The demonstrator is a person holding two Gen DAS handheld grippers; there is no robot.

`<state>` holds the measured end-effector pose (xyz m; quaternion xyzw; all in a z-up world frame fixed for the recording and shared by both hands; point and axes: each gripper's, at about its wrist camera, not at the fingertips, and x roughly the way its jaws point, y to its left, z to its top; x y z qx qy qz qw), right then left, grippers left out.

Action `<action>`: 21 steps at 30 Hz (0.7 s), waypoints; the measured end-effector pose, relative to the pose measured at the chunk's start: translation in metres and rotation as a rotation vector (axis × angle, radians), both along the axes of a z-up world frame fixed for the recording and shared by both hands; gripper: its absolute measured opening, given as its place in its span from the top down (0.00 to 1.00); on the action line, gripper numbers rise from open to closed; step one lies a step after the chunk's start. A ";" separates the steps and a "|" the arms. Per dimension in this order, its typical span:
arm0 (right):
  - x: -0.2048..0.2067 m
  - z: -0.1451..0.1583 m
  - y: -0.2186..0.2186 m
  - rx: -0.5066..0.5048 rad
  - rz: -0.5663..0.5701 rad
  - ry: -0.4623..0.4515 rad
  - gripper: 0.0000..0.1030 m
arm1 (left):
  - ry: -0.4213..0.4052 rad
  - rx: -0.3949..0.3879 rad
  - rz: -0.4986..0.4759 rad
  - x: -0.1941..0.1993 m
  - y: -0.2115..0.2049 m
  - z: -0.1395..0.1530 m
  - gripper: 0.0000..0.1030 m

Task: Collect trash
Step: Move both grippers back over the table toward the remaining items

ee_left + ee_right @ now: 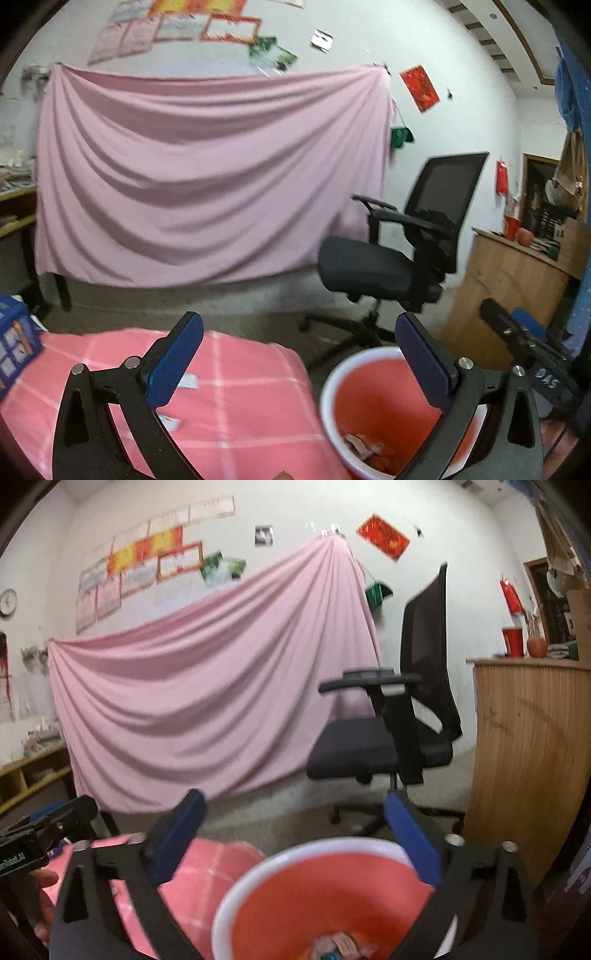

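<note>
Both hand-held grippers, left (pixel 299 354) and right (pixel 293 834), gape empty above the trash bucket (pixel 258 893).

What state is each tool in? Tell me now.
Left tool: open, holding nothing, above the pink checked cloth and red bin.
Right tool: open, empty, over the bin.

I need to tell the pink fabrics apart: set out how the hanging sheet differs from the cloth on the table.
The hanging sheet is plain pale pink; the table cloth is deeper pink with white check lines. The sheet droops in deep folds against the wall; the cloth lies nearly flat, with small paper scraps on it. Both are pink fabric coverings.
</note>
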<state>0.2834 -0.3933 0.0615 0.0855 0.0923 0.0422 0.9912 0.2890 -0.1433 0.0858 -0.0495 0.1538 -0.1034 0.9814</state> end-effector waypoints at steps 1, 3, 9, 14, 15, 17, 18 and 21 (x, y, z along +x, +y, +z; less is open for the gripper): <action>-0.002 0.002 0.004 0.005 0.009 -0.025 0.00 | -0.012 0.000 0.018 -0.002 0.006 0.001 0.01; -0.004 0.006 0.012 0.011 0.025 -0.064 0.00 | -0.031 -0.001 0.050 -0.005 0.018 0.002 0.01; -0.007 0.011 0.044 0.020 0.083 -0.151 0.00 | -0.084 0.003 0.136 -0.019 0.055 0.002 0.01; -0.010 0.012 0.078 -0.004 0.122 -0.223 0.00 | -0.113 0.003 0.198 -0.031 0.091 -0.003 0.01; -0.011 0.012 0.083 -0.007 0.125 -0.233 0.00 | -0.119 0.002 0.212 -0.034 0.098 -0.004 0.01; -0.012 0.012 0.096 -0.017 0.134 -0.259 0.00 | -0.131 0.001 0.233 -0.038 0.111 -0.005 0.01; -0.013 0.012 0.101 -0.021 0.138 -0.267 0.00 | -0.138 0.002 0.247 -0.042 0.120 -0.006 0.01; -0.010 0.009 0.121 -0.044 0.157 -0.279 0.00 | -0.148 0.009 0.282 -0.045 0.139 -0.012 0.01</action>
